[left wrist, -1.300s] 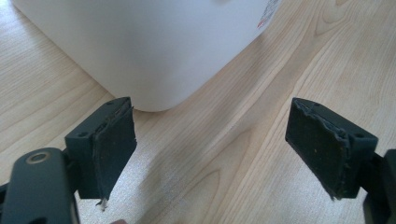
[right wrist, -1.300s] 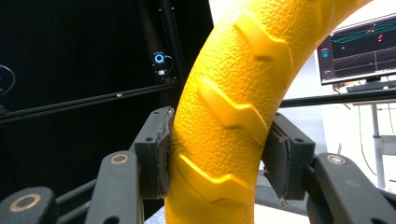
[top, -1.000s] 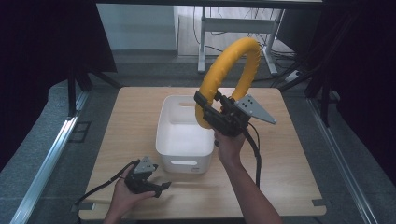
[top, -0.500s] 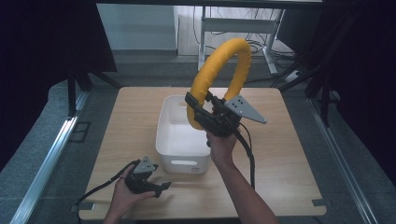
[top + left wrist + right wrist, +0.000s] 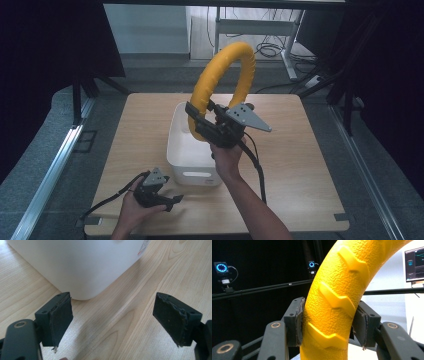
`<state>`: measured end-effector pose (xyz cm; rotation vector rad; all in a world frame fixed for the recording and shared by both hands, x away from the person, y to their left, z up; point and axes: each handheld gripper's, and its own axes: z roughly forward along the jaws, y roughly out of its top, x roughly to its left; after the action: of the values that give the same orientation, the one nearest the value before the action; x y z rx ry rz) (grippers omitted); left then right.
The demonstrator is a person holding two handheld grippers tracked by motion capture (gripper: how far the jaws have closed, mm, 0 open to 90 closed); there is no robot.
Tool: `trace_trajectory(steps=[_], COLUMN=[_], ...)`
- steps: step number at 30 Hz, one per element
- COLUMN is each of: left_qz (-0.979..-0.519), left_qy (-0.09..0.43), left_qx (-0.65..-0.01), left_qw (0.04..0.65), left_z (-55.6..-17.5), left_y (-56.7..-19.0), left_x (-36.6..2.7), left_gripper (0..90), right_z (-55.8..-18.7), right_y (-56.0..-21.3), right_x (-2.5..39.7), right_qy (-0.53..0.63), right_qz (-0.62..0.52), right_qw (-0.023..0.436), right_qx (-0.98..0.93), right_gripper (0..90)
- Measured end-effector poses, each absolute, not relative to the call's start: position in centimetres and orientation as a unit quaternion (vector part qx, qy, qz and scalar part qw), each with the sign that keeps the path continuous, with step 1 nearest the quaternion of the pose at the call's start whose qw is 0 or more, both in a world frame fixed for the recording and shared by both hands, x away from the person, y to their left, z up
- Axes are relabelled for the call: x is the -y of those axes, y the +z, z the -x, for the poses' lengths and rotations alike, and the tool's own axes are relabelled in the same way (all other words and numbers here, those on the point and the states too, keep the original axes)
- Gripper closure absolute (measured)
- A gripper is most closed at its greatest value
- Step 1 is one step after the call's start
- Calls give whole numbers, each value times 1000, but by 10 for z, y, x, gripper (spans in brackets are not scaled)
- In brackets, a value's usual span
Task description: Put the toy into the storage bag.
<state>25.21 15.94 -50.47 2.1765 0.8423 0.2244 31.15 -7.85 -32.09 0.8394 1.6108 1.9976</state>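
A yellow textured ring is held upright in the air above the white bin, which stands in the middle of the wooden table. My right gripper is shut on the ring's lower left part; in the right gripper view both pads press the yellow ring from either side. My left gripper rests low near the table's front edge, just in front of the bin's near left corner. Its jaws stand wide apart with nothing between them, and the white bin sits right ahead.
The wooden table has bare surface to the right and left of the bin. Black cables trail from both grippers toward the front edge. Dark stands and a desk frame lie beyond the far edge.
My right gripper has carried the ring leftward, bringing it more over the bin. The left gripper has stayed where it was.
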Motion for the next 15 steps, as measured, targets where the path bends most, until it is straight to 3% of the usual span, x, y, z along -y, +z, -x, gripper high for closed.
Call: trace_trajectory(steps=[15], left_qz=[-855], left_qy=[87], left_qx=[-332], left_qw=[389], left_z=[-252], left_y=[-504], left_x=[-159], left_gripper=[163], right_z=[-305], right_y=[-330], right_x=[55], right_qy=[723], right_qz=[-300], right_qw=[201], right_qx=[-589], right_gripper=[476])
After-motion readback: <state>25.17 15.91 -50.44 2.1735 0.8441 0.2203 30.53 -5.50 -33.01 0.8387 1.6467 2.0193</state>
